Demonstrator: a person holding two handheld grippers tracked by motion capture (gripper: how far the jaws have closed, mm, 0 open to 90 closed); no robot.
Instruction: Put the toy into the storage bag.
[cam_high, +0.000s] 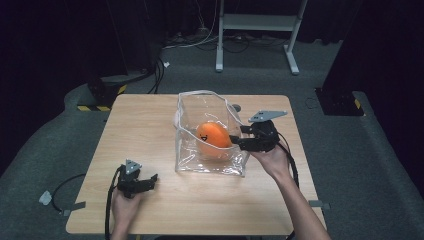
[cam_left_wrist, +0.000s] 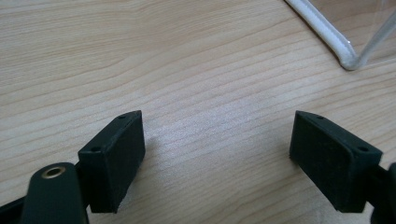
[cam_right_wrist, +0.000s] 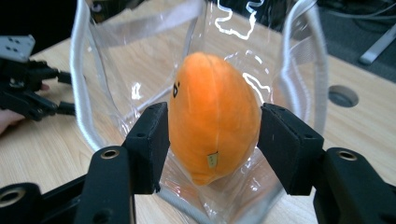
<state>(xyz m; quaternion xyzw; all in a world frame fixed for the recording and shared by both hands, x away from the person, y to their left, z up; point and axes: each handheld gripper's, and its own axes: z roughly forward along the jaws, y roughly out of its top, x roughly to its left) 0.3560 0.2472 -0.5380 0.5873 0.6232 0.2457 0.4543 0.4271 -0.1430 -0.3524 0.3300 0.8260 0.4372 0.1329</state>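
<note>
Orange plush (cam_right_wrist: 212, 126) upright, long axis vertical, face toward left, inside clear bag (cam_high: 187, 117) on bench (cam_high: 145, 130), right gripper (cam_right_wrist: 212, 149) clamped on plush, left gripper (cam_left_wrist: 217, 154) wide open, empty.

The plush toy (cam_right_wrist: 212, 126) is showing bright orange — a small black face mark near its top and a tiny yellowish tag low down. The bag (cam_high: 210, 132) is looking clear with white piping along its edges. The bench (cam_high: 150, 135) is showing pale wood grain. Both grippers (cam_high: 137, 182) (cam_high: 240, 137) are looking black — each topped by a grey plate.
</note>
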